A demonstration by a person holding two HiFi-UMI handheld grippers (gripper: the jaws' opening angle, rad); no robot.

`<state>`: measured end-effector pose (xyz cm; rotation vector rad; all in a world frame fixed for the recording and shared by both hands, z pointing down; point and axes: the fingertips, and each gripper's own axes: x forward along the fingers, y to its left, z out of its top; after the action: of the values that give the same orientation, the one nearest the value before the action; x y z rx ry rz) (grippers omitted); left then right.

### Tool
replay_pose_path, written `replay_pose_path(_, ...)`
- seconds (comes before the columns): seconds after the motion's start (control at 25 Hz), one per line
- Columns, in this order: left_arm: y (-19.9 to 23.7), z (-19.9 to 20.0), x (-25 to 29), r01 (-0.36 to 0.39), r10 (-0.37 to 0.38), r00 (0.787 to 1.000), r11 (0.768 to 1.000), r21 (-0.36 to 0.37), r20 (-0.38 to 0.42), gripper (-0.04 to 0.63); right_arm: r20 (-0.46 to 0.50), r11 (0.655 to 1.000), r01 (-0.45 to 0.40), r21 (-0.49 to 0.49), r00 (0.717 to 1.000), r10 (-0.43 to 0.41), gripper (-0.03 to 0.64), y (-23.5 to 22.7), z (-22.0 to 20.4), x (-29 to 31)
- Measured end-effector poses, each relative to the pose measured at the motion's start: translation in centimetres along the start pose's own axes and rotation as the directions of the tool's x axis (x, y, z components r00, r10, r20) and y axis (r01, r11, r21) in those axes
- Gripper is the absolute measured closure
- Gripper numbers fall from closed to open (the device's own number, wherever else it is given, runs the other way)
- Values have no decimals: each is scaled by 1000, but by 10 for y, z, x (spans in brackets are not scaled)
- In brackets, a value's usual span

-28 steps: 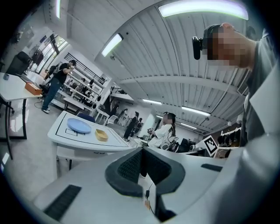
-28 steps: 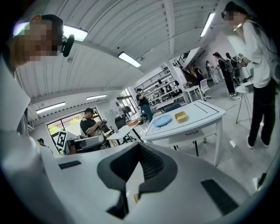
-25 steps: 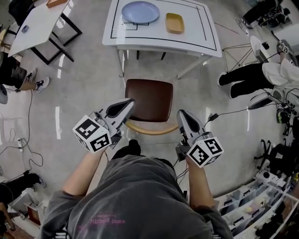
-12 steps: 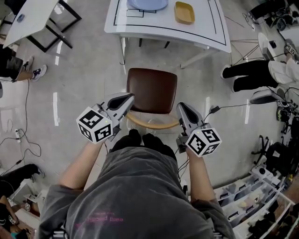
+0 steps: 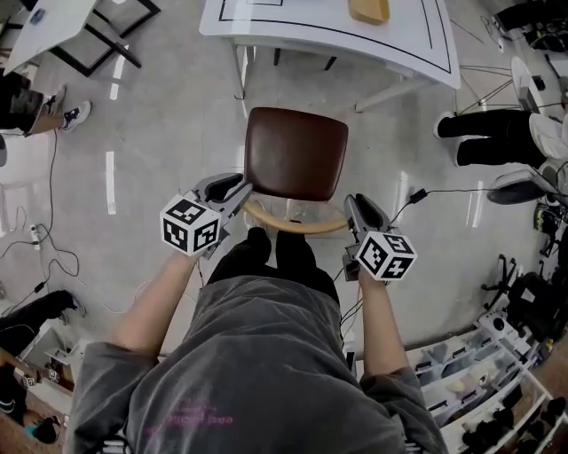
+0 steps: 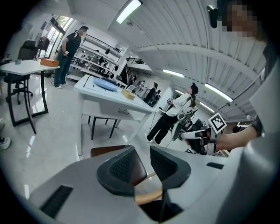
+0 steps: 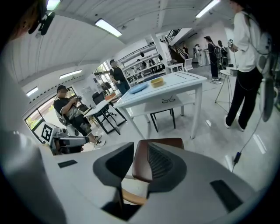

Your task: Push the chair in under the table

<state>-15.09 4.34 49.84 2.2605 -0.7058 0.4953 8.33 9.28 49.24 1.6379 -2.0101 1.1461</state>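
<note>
A chair with a brown seat [image 5: 295,152] and a curved wooden backrest [image 5: 293,226] stands a little short of the white table [image 5: 328,40]. My left gripper [image 5: 241,184] is at the backrest's left end and my right gripper [image 5: 357,202] at its right end. Both pairs of jaws have just been opening and stand part open. In the left gripper view the wooden rail [image 6: 148,195] shows low in the gap of that gripper [image 6: 141,151], with no pad pressing on it. The right gripper view shows the same: the rail [image 7: 131,197] lies below the gripper [image 7: 139,151], with the seat [image 7: 141,168] beyond.
A yellow tray [image 5: 368,11] lies on the table. A person's dark-trousered legs [image 5: 488,133] stand right of the table, with a cable [image 5: 444,191] on the floor. Another table [image 5: 44,22] is at the far left, and shelves [image 5: 479,372] at the lower right.
Both grippers have sunk to the ends of the chair's backrest, and their jaws have gone from shut to part open. The head view has moved closer to the chair.
</note>
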Motion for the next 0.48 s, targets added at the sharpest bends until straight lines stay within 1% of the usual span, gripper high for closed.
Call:
replay_pose_path(0.08, 10, -20, 5, -42, 42, 998, 999, -14, -40, 469, -26, 999, 33, 10, 999, -33, 535, -17, -15, 2)
replay_pose_path(0.2, 24, -51, 11, -106, 101, 990, 993, -44, -99, 443, -64, 996, 83, 29, 995, -81, 507, -45, -37, 4)
replay_pose_path(0.36, 37, -88, 14, -180, 163, 971, 980, -82, -176, 409, -125, 988, 145, 61, 983, -137, 469, -79, -65, 4)
replay_pose_path(0.48, 46, -109, 18, -226, 198, 955, 968, -109, -220, 386, -172, 981, 177, 84, 972, -161, 444, -99, -85, 8)
